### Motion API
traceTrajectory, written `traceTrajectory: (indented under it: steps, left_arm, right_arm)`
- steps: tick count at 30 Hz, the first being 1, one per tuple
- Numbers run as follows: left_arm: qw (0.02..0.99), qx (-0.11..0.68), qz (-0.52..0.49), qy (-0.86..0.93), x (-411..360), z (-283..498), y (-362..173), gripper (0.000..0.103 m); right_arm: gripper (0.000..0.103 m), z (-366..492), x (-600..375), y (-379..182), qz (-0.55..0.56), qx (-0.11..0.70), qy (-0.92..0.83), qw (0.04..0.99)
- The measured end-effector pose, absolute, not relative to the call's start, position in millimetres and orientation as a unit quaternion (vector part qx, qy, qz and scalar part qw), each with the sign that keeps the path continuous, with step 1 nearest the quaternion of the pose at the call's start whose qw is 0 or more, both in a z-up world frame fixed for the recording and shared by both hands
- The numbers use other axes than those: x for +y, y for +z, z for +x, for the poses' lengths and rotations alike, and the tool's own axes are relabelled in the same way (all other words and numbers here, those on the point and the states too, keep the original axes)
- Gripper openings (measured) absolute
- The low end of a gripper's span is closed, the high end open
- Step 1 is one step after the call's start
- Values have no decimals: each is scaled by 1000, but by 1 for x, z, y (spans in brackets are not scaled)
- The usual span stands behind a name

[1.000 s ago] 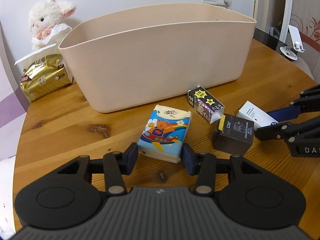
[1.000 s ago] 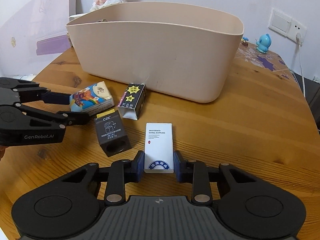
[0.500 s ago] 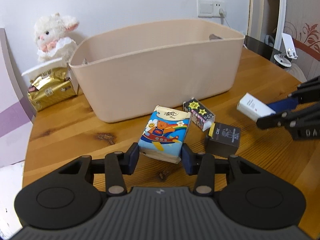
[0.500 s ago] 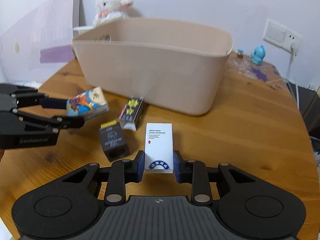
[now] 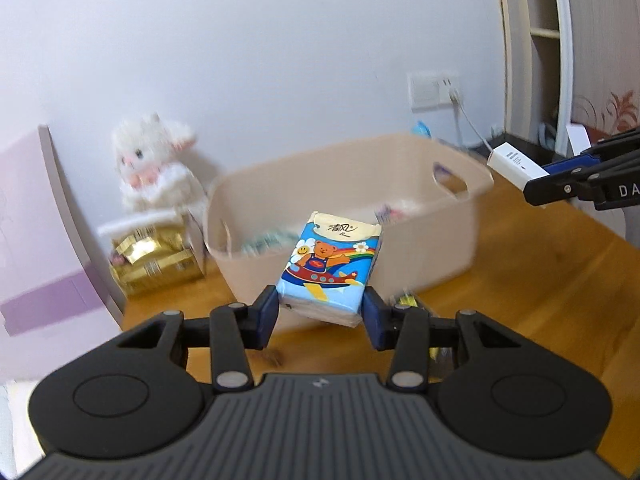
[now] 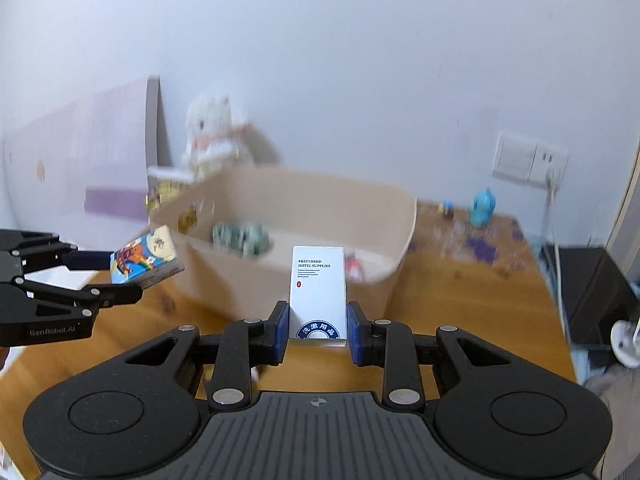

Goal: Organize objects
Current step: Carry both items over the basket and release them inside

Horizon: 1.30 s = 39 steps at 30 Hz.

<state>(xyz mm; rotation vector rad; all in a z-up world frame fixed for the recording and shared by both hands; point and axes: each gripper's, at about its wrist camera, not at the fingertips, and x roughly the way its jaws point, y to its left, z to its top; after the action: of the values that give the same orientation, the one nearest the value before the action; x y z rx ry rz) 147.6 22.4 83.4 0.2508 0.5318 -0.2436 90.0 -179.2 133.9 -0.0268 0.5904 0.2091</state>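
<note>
My left gripper (image 5: 320, 314) is shut on a blue cartoon tissue pack (image 5: 330, 268) and holds it in the air in front of the beige tub (image 5: 420, 248). The pack also shows in the right wrist view (image 6: 144, 260). My right gripper (image 6: 318, 330) is shut on a white hotel-supplies box (image 6: 318, 292), lifted before the tub (image 6: 384, 276). That box shows at the right of the left wrist view (image 5: 514, 164). Several small items lie blurred inside the tub.
A white plush lamb (image 5: 154, 164) and a gold packet (image 5: 154, 264) stand left of the tub on the wooden table (image 5: 540, 272). A blue toy figure (image 6: 482, 208) and a wall socket (image 6: 528, 160) are at the back right. A small box (image 5: 408, 300) lies below my left gripper.
Both grippers have lifted their items off the table and risen, so the tub's inside now shows. The two dark boxes stay on the table below.
</note>
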Motion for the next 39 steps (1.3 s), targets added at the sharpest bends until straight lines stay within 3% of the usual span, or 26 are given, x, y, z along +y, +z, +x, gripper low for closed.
traceTrajectory:
  steps: [6, 12, 29, 33, 34, 36, 38, 39]
  left_arm:
    - [959, 240, 116, -96, 18, 183, 112, 47]
    - [958, 251, 114, -74, 7, 225, 112, 47]
    - [916, 393, 79, -16, -5, 303, 51, 47]
    - [917, 391, 80, -16, -4, 301, 53, 49]
    - [918, 389, 78, -19, -3, 300, 55, 49]
    - [921, 383, 76, -21, -4, 296, 59, 53]
    - [925, 372, 77, -21, -3, 292, 65, 67]
    - [927, 365, 78, -22, -3, 289, 68, 67]
  right_arm:
    - [27, 116, -182, 164, 1, 250, 102, 963]
    - [27, 156, -179, 168, 14, 263, 101, 959]
    - [28, 235, -159, 108, -4, 359, 76, 930]
    - [29, 237, -157, 100, -4, 370, 72, 926]
    - [38, 238, -156, 99, -5, 371, 74, 926]
    - [40, 236, -155, 102, -8, 365, 74, 928]
    - [49, 230, -155, 107, -10, 355, 77, 932]
    - [55, 227, -156, 111, -10, 350, 78, 934]
